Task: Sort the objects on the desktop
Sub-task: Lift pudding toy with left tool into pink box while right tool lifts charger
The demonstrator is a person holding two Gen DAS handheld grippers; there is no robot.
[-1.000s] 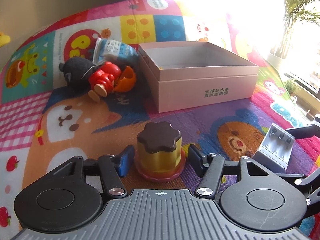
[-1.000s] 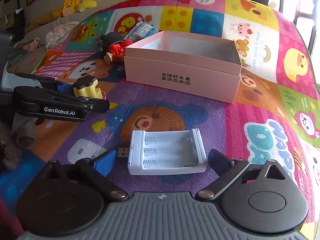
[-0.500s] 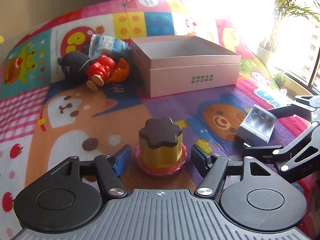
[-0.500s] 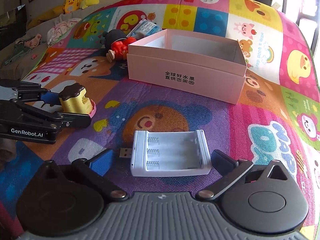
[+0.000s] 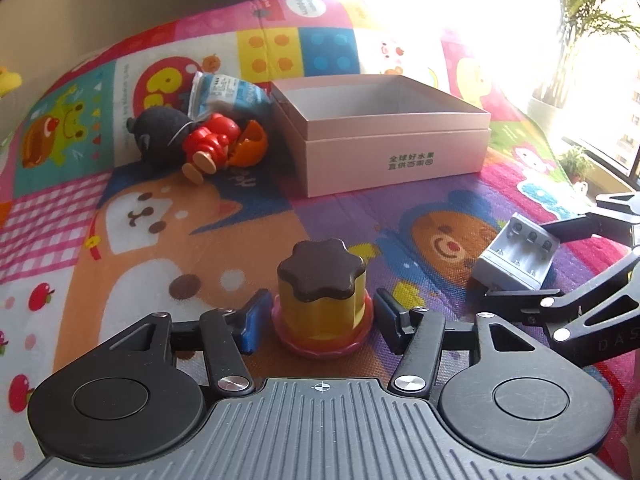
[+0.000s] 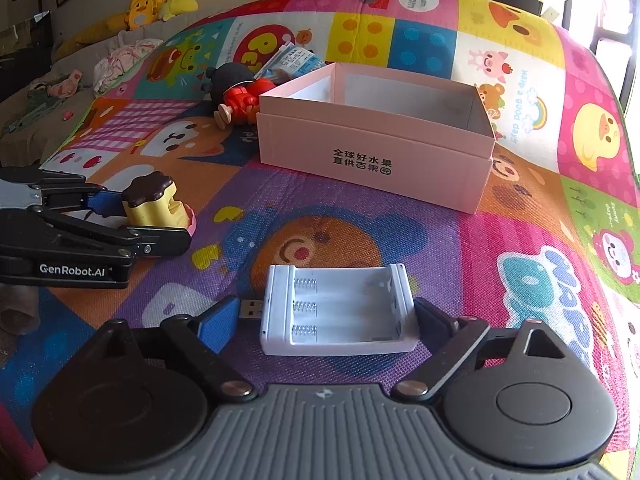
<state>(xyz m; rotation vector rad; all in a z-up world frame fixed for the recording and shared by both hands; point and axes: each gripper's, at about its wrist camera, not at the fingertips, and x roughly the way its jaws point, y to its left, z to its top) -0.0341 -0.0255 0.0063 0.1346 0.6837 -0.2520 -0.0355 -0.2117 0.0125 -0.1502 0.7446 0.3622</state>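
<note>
White charger (image 6: 335, 309) lies between right gripper (image 6: 325, 316) fingers.

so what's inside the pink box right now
The pink box looks empty: its pale inner walls and part of the floor show in both views. The floor strip just behind its near wall is hidden.

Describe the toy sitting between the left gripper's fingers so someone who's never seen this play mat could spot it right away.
Start at the pink box in the middle of the colourful play mat. Nearer than it, on the orange dog print, a pudding toy stands upright between the open left gripper. Unlike the white battery charger beside it, it is yellow with a scalloped brown top and pink base.
</note>
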